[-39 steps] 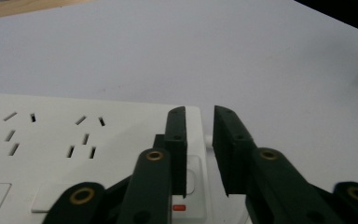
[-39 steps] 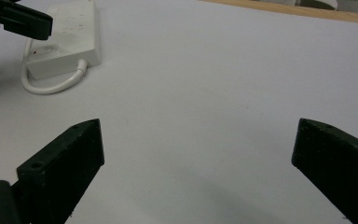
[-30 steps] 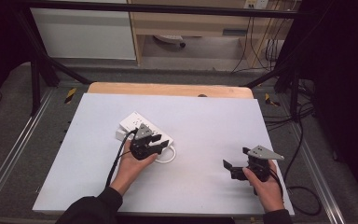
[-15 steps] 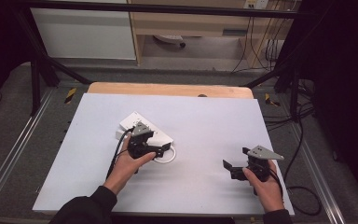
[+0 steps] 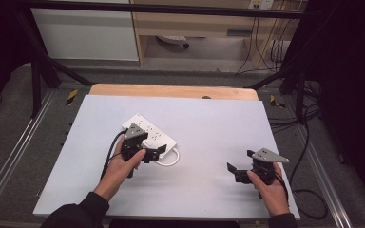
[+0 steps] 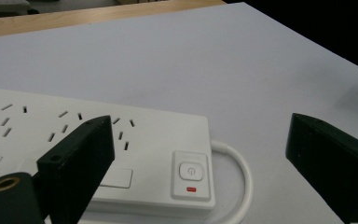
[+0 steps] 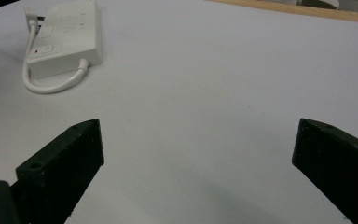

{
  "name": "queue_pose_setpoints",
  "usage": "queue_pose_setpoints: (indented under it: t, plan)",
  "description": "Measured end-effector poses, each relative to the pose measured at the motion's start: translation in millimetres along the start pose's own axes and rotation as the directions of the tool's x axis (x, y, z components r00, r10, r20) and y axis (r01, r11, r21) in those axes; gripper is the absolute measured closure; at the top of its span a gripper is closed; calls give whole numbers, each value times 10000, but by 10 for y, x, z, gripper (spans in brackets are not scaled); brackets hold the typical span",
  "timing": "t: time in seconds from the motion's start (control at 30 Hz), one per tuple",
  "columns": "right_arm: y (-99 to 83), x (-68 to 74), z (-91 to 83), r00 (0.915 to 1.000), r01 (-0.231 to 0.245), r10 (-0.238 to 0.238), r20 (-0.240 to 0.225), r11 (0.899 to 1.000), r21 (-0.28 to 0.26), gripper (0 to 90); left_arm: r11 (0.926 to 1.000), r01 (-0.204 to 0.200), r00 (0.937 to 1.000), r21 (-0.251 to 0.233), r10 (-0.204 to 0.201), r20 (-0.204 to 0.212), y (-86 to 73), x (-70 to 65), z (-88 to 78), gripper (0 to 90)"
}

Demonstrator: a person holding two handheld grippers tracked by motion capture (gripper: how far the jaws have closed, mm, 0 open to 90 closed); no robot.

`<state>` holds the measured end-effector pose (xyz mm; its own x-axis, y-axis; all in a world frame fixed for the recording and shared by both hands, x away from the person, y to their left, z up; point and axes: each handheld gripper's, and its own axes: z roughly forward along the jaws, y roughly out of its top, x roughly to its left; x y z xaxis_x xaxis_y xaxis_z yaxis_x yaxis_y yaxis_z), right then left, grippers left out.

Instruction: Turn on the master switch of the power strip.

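Observation:
A white power strip (image 5: 158,135) lies left of centre on the white table (image 5: 209,118), its short white cable (image 5: 169,160) looped at the near end. My left gripper (image 5: 154,153) hovers over that end. Its jaws have just been opening and now stand open, with nothing pressed between them. In the left gripper view the power strip (image 6: 144,149) shows its power button (image 6: 190,171) and the cable (image 6: 243,173) beyond the left gripper (image 6: 203,140). My right gripper (image 5: 240,160) stands open near the table's right front. The right gripper (image 7: 196,140) faces bare table, with the power strip (image 7: 67,35) far off.
A wooden strip (image 5: 171,90) runs along the table's far edge. Metal rails (image 5: 9,156) flank the table on both sides. Black cables (image 5: 309,142) trail on the floor at the right. A cabinet (image 5: 85,33) stands behind.
The left gripper's jaws have spread apart and the hand has shifted slightly left and up by the power strip. The right hand has stayed still.

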<state>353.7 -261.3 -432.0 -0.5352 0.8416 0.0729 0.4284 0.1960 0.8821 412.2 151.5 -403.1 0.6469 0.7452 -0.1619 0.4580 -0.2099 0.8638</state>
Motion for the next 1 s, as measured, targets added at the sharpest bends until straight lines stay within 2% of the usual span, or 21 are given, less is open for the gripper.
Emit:
queue_pose_setpoints:
  t: [0.4, 1.0]
  plan:
    - [0, 8, 4, 10000, 5, -5, -7, 10000, 44, 25, 9996, -188, 9997, -222, 185, -160, -33, 75, -319, 79]
    - [-7, 12, 15, 10000, 2, -2, 6, 10000, 83, 25, 9983, -72, 9985, -576, 41, -546, -239, 268, -761, 80]
